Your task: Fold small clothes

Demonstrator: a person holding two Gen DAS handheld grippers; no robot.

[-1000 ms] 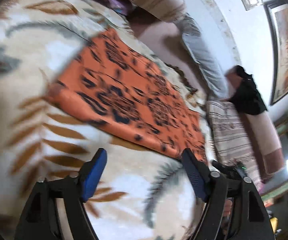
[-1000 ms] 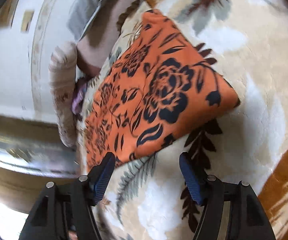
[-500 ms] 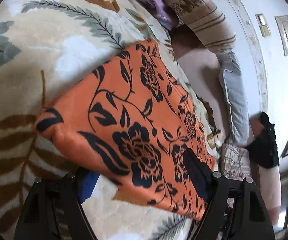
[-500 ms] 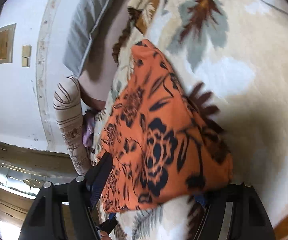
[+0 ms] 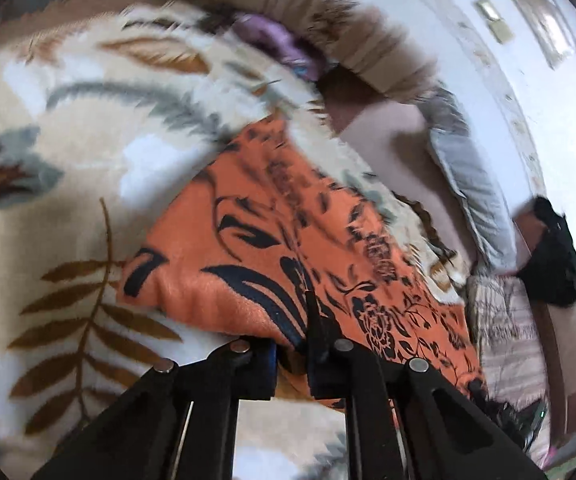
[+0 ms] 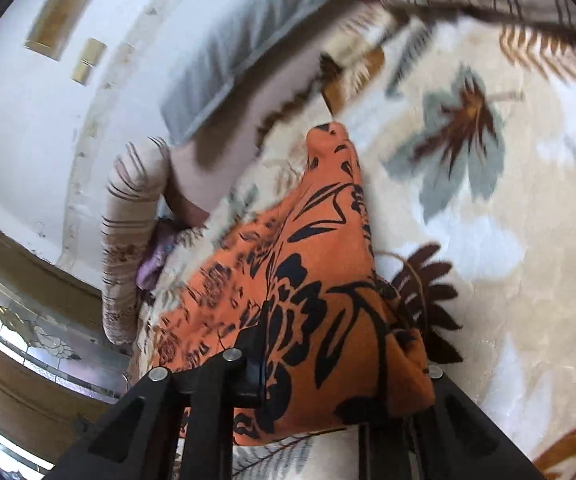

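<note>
An orange cloth with a black flower print (image 5: 288, 256) lies folded on a cream leaf-patterned blanket (image 5: 68, 184). My left gripper (image 5: 293, 344) is shut on the cloth's near edge, the fabric pinched between its jaws. In the right wrist view the same orange cloth (image 6: 319, 280) drapes over my right gripper (image 6: 327, 384). Its left finger (image 6: 254, 360) shows against the fabric, and the right finger is hidden under the cloth. The jaws look closed on the cloth's near corner. Both views are motion-blurred.
A striped bolster (image 5: 327, 28), a grey pillow (image 5: 467, 172) and a purple garment (image 5: 276, 44) lie at the blanket's far edge. A black item (image 5: 555, 264) sits on a striped cushion (image 5: 503, 328) at the right. The white wall (image 6: 28, 120) is behind.
Both grippers moved forward onto the cloth's near edge and closed from open. The cloth edge now lifts with them, and the views tilt upward.
</note>
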